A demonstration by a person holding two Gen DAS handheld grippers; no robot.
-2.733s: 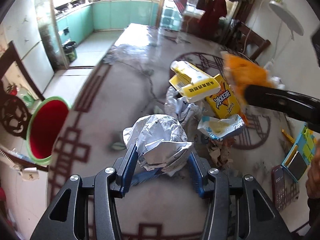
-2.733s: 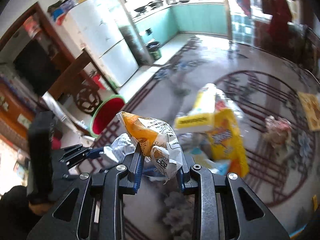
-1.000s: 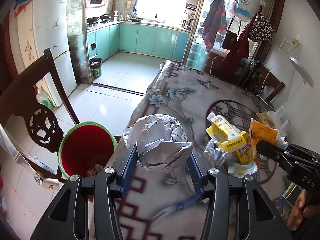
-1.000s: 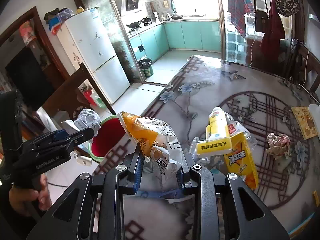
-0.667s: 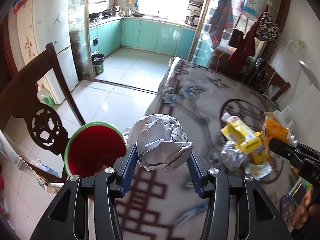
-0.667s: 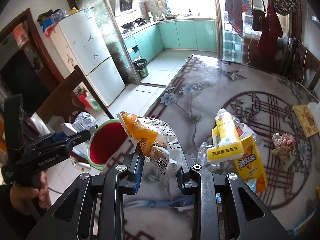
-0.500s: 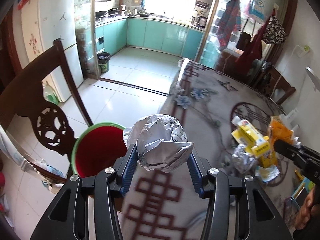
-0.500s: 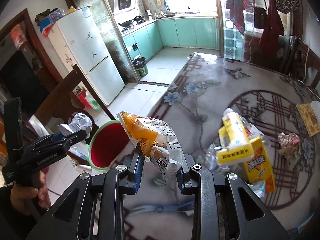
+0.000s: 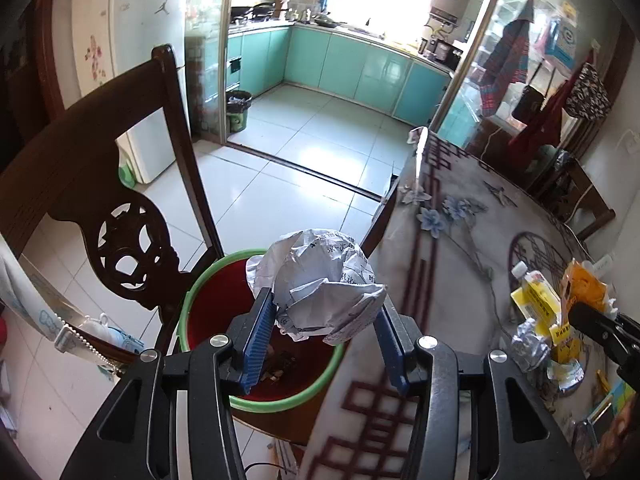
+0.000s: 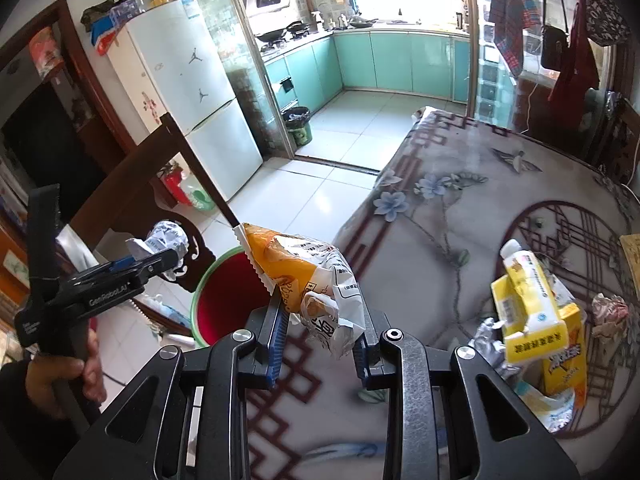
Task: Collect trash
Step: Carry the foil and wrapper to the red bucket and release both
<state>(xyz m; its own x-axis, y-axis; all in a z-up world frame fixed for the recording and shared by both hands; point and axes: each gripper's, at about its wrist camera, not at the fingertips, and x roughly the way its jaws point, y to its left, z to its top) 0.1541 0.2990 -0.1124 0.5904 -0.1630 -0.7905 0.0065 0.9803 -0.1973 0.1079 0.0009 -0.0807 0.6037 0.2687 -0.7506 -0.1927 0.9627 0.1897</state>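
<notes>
While crumpled — foil ball [image 9: 320, 280] | glossy orange wrapper [image 10: 304, 280] | round red bin [image 9: 216, 308]

Crumpled paper wad [image 9: 320, 280] between left gripper [image 9: 326, 338] jaws, above red bin [image 9: 208, 316]

Can't read most of the print on the crumpled paper ball [image 9: 320, 280], too small and creased. Bottom of the red bin [image 9: 208, 312] mostly blocked by the paper ball and the left tongs [image 9: 324, 344], just some dark bits showing down there, no idea what. Only the tip of the right tongs [image 9: 588, 320] visible in the left view, rest cut off at the frame edge. Far side of the table [image 10: 460, 208] pretty washed out by glare.
</notes>
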